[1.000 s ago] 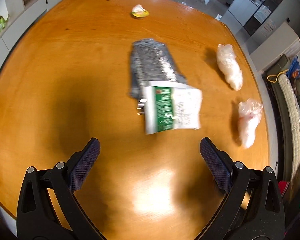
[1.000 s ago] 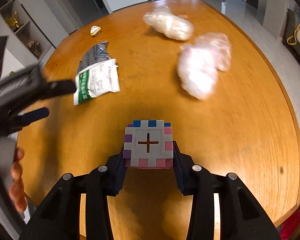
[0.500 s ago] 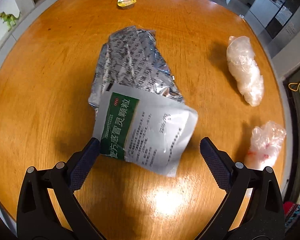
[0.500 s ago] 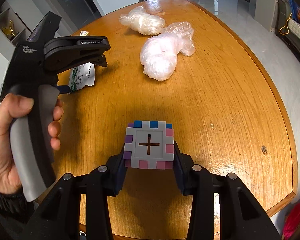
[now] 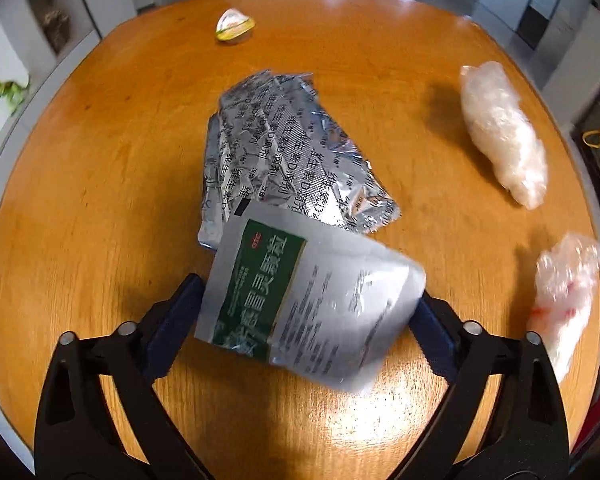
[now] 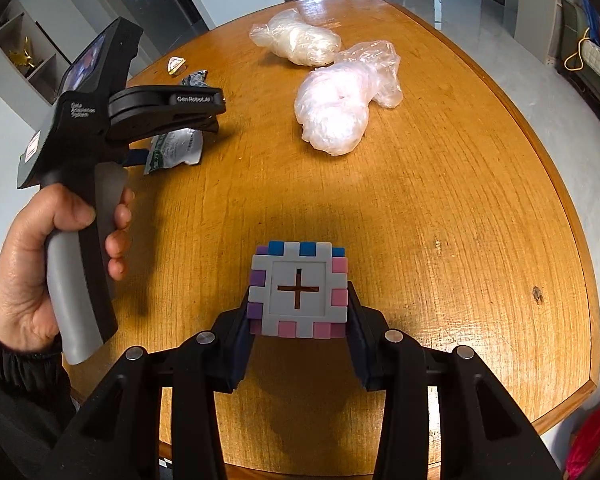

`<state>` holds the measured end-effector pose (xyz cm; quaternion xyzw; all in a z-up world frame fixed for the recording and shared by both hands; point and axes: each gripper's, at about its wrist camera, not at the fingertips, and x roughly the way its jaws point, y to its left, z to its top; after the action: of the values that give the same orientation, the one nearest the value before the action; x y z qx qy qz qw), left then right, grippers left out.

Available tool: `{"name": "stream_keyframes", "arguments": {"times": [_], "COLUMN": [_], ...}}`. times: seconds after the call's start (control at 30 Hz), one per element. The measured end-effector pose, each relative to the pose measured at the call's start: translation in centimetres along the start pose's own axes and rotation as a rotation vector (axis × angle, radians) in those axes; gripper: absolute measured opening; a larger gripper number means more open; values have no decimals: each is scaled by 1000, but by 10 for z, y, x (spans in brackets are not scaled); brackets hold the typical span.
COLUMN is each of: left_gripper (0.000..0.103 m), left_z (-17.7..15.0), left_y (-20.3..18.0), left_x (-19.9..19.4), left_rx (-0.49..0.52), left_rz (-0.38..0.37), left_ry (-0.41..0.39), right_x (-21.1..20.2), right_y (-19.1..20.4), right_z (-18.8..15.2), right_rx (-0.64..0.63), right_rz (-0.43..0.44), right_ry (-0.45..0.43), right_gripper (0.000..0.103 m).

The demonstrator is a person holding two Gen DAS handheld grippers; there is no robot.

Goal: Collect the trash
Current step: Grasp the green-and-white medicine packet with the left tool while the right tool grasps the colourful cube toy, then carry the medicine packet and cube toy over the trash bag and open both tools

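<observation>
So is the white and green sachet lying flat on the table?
No. The white and green sachet tilts up between the closing left tongs.

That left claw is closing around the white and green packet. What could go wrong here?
The white and green packet is slick and puffy between the closing left claw, so it may buckle or slip out. It overlaps the silver foil wrapper, which might get dragged along. The right claw is busy gripping a cube, so it can't help.

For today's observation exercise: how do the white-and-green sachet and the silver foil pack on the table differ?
The white-and-green sachet is smooth; the silver foil pack is crumpled. The sachet sits between the closing left tool's fingers; the foil pack lies beyond them, partly under the sachet. Both are printed packets on the wooden table.
</observation>
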<state>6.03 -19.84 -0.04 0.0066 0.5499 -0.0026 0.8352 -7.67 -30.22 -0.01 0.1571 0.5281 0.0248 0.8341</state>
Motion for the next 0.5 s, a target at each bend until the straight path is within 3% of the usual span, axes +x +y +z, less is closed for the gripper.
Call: {"name": "stream_keyframes", "arguments": {"times": [0.2,0.43,0.5], "left_gripper": [48,40,40], "left_z": [-10,-20,-28], "left_y": [15,57,67], "left_x": [-23,-36,-45], "left_rx": [56,36,36], "left_rz": [-90,-286,-300], "left_ry": [-23,-5,-25], "right_x": [4,0,-1], "right_y": [10,36,47], "right_z": [-2,-2,-1], "right_rx": [-10,-43,-58], "right_rz": [16,52,70], "right_ry": [10,-7,-8], "right_gripper": [42,42,42]}}
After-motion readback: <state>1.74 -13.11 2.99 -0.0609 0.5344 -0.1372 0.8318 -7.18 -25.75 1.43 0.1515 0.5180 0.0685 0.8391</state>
